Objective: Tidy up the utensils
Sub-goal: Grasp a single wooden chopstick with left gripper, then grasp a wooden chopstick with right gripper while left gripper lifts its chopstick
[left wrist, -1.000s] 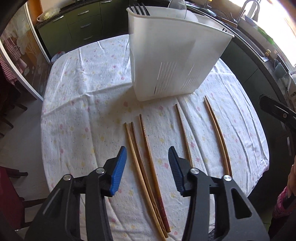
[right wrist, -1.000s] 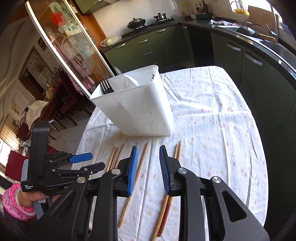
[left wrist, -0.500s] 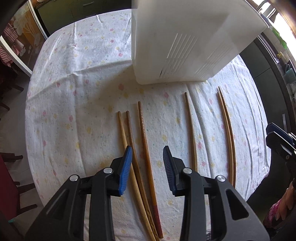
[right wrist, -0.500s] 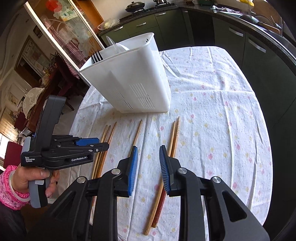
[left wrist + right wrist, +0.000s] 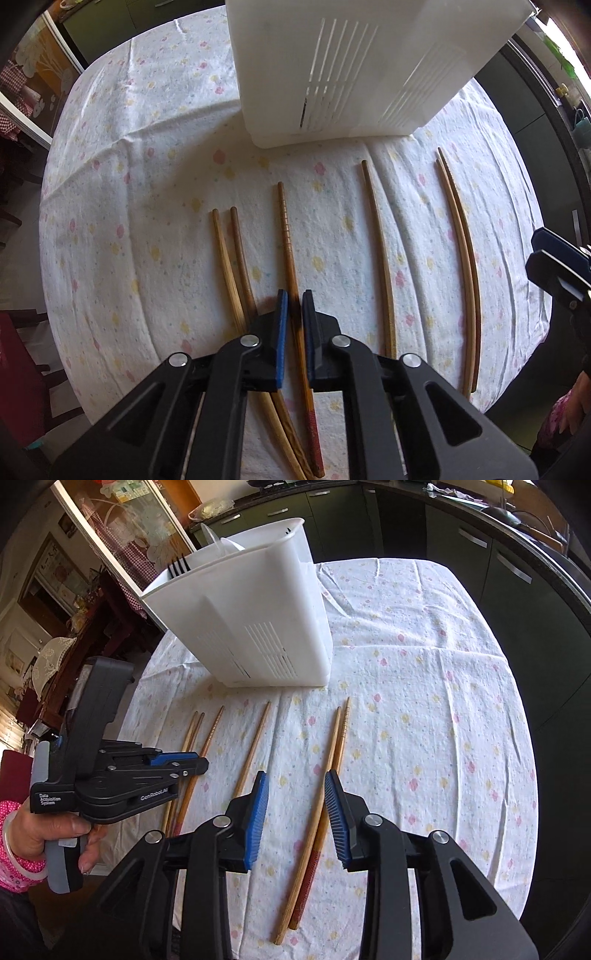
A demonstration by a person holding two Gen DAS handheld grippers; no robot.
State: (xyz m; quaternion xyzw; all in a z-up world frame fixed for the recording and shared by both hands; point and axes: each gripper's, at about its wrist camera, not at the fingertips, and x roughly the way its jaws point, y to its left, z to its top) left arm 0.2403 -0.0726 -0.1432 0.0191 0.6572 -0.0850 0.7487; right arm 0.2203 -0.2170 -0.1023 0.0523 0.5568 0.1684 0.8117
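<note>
Several wooden chopsticks lie side by side on the flowered tablecloth (image 5: 140, 221) in front of a white utensil caddy (image 5: 354, 74). My left gripper (image 5: 293, 308) is down on the cloth, its blue pads closed around the red-ended chopstick (image 5: 288, 240); a pair of chopsticks (image 5: 231, 254) lies just left of it. In the right wrist view the left gripper (image 5: 192, 760) is seen from the side over the left chopsticks. My right gripper (image 5: 295, 794) is open above a chopstick pair (image 5: 338, 738), empty. A single chopstick (image 5: 255, 746) lies left of it. The caddy (image 5: 255, 627) holds a black fork (image 5: 177, 566).
The round table's edge (image 5: 532, 775) drops off at the right, with dark green cabinets (image 5: 517, 579) beyond. A glass cabinet and chairs stand at the left. The right gripper's tip shows in the left wrist view (image 5: 557, 262) beside the outer chopstick pair (image 5: 463, 251).
My left gripper has come down to the cloth and closed around the red-ended chopstick. My right gripper has lowered toward the right chopstick pair and opened wider.
</note>
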